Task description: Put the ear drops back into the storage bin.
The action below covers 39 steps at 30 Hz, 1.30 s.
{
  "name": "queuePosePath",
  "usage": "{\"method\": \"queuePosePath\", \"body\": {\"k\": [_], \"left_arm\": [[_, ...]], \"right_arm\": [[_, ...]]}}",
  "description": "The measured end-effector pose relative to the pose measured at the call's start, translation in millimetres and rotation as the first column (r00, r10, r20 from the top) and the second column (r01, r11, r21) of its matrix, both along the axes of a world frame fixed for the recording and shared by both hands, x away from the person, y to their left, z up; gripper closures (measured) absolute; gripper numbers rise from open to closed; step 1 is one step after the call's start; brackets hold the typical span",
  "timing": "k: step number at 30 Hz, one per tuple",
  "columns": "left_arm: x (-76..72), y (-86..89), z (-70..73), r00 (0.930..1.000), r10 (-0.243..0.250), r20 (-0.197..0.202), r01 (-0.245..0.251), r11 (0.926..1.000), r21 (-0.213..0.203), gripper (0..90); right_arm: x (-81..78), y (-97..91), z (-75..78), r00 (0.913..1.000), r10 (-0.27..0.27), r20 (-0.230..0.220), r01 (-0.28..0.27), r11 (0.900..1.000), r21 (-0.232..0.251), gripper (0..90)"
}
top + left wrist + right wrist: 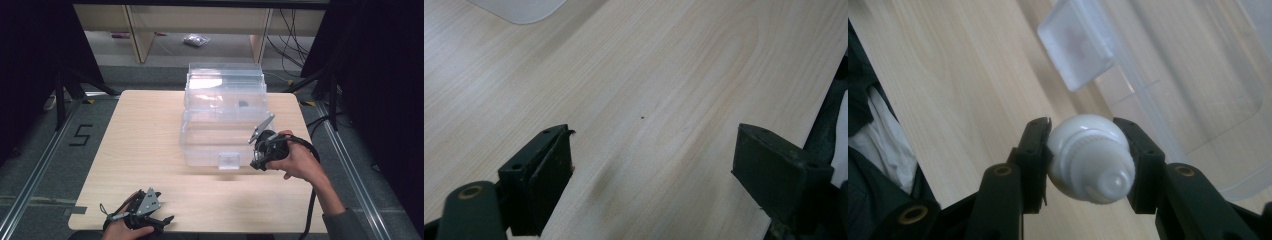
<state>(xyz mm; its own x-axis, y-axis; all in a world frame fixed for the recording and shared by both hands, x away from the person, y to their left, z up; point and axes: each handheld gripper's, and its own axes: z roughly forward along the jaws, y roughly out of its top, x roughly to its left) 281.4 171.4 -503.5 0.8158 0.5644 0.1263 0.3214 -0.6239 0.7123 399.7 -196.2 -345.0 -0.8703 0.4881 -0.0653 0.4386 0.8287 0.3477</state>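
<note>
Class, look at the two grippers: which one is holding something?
The right gripper, beside the clear plastic box, clamps a small white bottle. The left gripper is open over bare table.

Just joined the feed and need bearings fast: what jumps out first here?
The clear plastic storage box stands open mid-table, its latch tab facing the person. At its right front corner, the right hand-held gripper is clamped on a small white bottle. The left hand-held gripper rests open at the table's near edge.

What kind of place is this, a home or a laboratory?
Probably a recording lab or workshop, not a home: black curtains flank a bare wooden table, a "5" marked in tape is on the grey floor, and cables lie behind.
</note>
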Motion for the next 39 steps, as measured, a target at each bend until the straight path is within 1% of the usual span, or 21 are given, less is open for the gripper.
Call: {"method": "queuePosePath", "body": {"k": [3, 6, 7, 10, 11, 12, 15, 17, 18, 24, 26, 27, 28, 30, 31, 32, 33, 36, 37, 38, 39], "left_arm": [[0.2, 0.2, 0.2, 1.0, -0.004, 0.002, 0.004, 0.9999, 0.011, 15.6], [-0.2, -0.2, 0.1, 1.0, -0.003, -0.004, 0.003, 1.0, 0.001, 15.6], [0.1, 0.2, 0.3, 1.0, -0.004, -0.001, 0.004, 0.9999, 0.009, 15.6], [0.2, 0.3, 0.1, 1.0, -0.003, 0.0, 0.003, 1.0, 0.009, 15.6], [0.2, 0.3, 0.3, 1.0, -0.004, 0.001, 0.004, 1.0, 0.009, 15.6], [-0.1, 0.0, -0.1, 1.0, -0.002, -0.002, 0.002, 1.0, 0.0, 15.6], [0.3, 0.3, 0.2, 1.0, -0.004, 0.001, 0.004, 0.9999, 0.011, 15.6], [0.3, 0.3, 0.1, 1.0, -0.004, 0.0, 0.004, 1.0, 0.009, 15.6], [0.4, 0.4, 0.0, 1.0, -0.003, 0.0, 0.003, 1.0, 0.009, 15.6], [0.5, 0.5, 0.2, 1.0, -0.008, -0.002, 0.008, 0.9999, 0.014, 15.6], [0.1, -0.2, -0.7, 0.9999, -0.009, -0.007, 0.009, 0.9999, 0.011, 15.6], [-0.4, -0.7, -1.5, 0.9998, -0.004, -0.018, 0.004, 1.0, 0.007, 15.5], [0.2, -0.3, -0.8, 0.9999, -0.012, -0.006, 0.012, 0.9996, 0.026, 15.6], [-0.4, -0.3, 0.1, 1.0, 0.004, -0.003, -0.004, 1.0, -0.003, 15.8], [0.0, 0.2, 0.6, 0.9998, 0.016, 0.008, -0.016, 0.9998, -0.016, 15.8], [0.9, 1.7, 1.7, 0.9999, 0.009, 0.015, -0.009, 0.9999, -0.007, 15.8], [0.7, 1.5, 0.4, 0.9999, 0.015, 0.004, -0.015, 0.9997, -0.02, 15.7], [0.9, 1.6, 0.5, 0.9999, 0.007, 0.008, -0.007, 1.0, 0.003, 15.7], [-0.7, -0.2, -0.5, 0.9999, 0.016, 0.001, -0.016, 0.9997, -0.019, 15.7], [-0.1, 0.4, 0.1, 1.0, 0.003, 0.004, -0.003, 1.0, -0.004, 15.8], [-0.1, 0.4, -0.1, 1.0, 0.004, 0.004, -0.004, 1.0, -0.004, 15.8]], "right_arm": [[7.5, -1.4, 6.1, 0.9999, -0.013, -0.001, 0.013, 0.9999, 0.001, 60.2], [14.4, -2.9, 11.3, 0.9998, -0.018, 0.004, 0.018, 0.9998, 0.002, 60.2], [15.6, -3.0, 12.8, 0.9995, -0.031, 0.006, 0.031, 0.9995, -0.001, 60.2], [25.0, -5.3, 17.4, 0.9987, -0.049, 0.008, 0.049, 0.9988, -0.005, 60.2], [28.3, -6.1, 17.4, 0.999, -0.044, 0.005, 0.044, 0.999, -0.003, 60.2], [30.0, -6.3, 17.5, 0.9984, -0.057, 0.004, 0.057, 0.9984, -0.005, 60.2], [37.6, -7.3, 17.5, 0.9966, -0.082, -0.008, 0.081, 0.9965, -0.017, 60.2], [42.9, -8.0, 16.8, 0.9968, -0.08, -0.005, 0.08, 0.9965, -0.022, 60.2], [46.1, -8.4, 15.9, 0.9972, -0.075, -0.007, 0.075, 0.997, -0.019, 60.2], [62.2, -11.4, 10.6, 0.9923, -0.122, -0.02, 0.121, 0.9922, -0.029, 60.2], [67.5, -12.0, 7.3, 0.9908, -0.132, -0.029, 0.132, 0.9909, -0.029, 60.2], [69.7, -11.9, 5.7, 0.9886, -0.148, -0.031, 0.146, 0.9887, -0.033, 60.2], [72.4, -12.7, 4.4, 0.9888, -0.146, -0.031, 0.145, 0.9888, -0.034, 60.2], [77.9, -13.0, 0.8, 0.986, -0.163, -0.037, 0.161, 0.9861, -0.041, 60.2], [82.3, -13.9, -2.2, 0.9869, -0.157, -0.037, 0.156, 0.9869, -0.042, 60.2], [85.0, -13.7, -3.5, 0.9855, -0.166, -0.037, 0.164, 0.9853, -0.049, 60.2], [86.7, -13.3, -5.7, 0.9819, -0.183, -0.049, 0.18, 0.9825, -0.047, 60.2], [94.3, -13.1, -12.1, 0.9805, -0.188, -0.058, 0.184, 0.9811, -0.059, 60.2], [96.4, -12.8, -14.3, 0.9799, -0.191, -0.057, 0.187, 0.9803, -0.062, 60.2], [98.6, -12.6, -16.2, 0.9795, -0.192, -0.06, 0.188, 0.9799, -0.067, 60.2], [100.2, -11.9, -18.2, 0.9772, -0.202, -0.066, 0.197, 0.9778, -0.071, 60.2]]}}
